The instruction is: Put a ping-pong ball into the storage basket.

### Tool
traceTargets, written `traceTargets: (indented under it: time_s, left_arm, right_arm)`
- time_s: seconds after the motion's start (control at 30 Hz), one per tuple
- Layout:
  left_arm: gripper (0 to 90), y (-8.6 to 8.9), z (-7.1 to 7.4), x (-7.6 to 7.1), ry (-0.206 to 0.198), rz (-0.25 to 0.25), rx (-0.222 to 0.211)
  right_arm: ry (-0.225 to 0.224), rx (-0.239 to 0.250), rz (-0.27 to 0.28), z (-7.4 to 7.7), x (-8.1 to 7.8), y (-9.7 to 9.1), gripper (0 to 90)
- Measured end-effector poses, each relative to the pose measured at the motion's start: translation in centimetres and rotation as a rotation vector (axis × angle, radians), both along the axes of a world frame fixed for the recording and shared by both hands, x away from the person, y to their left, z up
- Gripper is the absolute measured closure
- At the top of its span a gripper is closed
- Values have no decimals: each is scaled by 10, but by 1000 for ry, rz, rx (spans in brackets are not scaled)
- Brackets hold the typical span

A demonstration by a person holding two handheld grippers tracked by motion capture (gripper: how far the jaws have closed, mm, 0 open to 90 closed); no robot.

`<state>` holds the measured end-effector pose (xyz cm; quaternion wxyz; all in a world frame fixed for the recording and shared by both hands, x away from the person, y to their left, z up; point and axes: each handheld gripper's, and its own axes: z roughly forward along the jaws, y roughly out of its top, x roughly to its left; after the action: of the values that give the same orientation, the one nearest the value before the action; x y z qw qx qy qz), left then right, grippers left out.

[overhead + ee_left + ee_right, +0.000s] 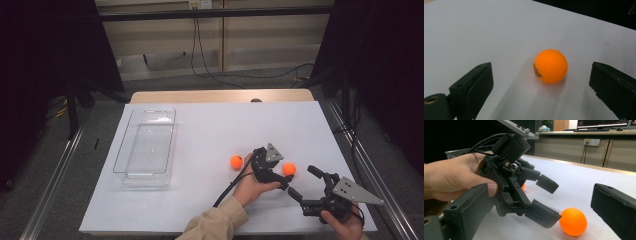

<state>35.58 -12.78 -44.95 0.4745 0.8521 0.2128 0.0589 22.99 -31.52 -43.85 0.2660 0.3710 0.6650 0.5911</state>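
Between the left gripper's (541, 82) wide-spread fingers, glossy orange ball (550, 66) with dark print, right gripper (304, 184) fingers wide.

Dark print on the orange ball (550, 66), too small and blurred for reading; no other text legible.

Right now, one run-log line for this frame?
left gripper: open, around right ball, not gripped | right gripper: open, idle | second ball: on table | clear bin: empty
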Motion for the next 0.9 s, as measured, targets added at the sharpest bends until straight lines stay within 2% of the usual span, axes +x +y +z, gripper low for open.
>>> traceTargets:
  time_s: [0.73,0.9]
  left_arm:
    - [89,-13,-1,1,-9,-16,9]
    - [120,-14,-1,1,-16,-17,8]
  right_arm:
    - [0,1,-1,0,0,0,19]
    - [1,1,0,0,0,0,19]
